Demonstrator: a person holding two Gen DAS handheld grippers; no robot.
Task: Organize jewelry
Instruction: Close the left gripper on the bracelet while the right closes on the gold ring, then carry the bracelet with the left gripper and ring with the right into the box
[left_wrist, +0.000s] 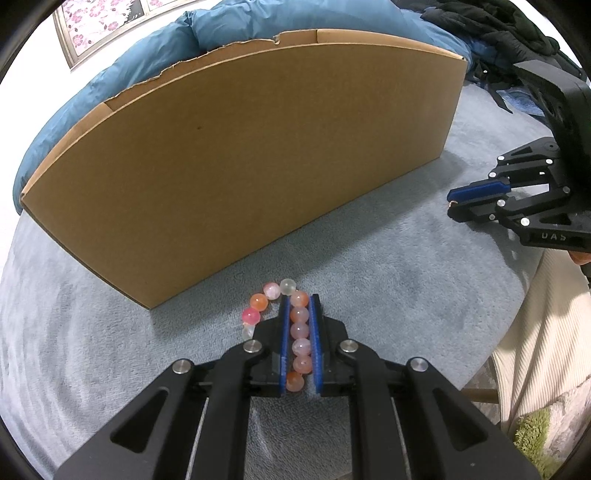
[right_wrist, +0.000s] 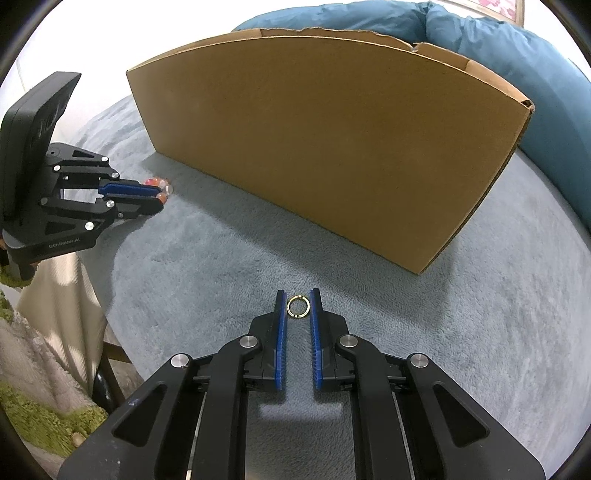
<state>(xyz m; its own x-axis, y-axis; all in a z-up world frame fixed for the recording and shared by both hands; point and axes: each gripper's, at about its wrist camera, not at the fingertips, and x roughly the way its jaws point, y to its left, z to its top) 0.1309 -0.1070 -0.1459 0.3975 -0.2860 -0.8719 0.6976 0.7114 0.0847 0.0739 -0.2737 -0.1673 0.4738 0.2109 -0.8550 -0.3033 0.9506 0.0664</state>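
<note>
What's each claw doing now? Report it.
Left claw: shut on the bead bracelet.
Right claw: shut on the gold ring.

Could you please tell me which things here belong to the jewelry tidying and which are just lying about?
Part of the job:
- bead bracelet, clamped in the left tool
- gold ring, between the pads of the right tool
- cardboard box, probably where they go

Lying about:
- blue duvet
- dark clothing
- grey blanket underneath

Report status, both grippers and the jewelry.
Left gripper shut on bead bracelet. Right gripper shut on gold ring. Cardboard box stands just ahead, its tall wall between jewelry and inside.
</note>
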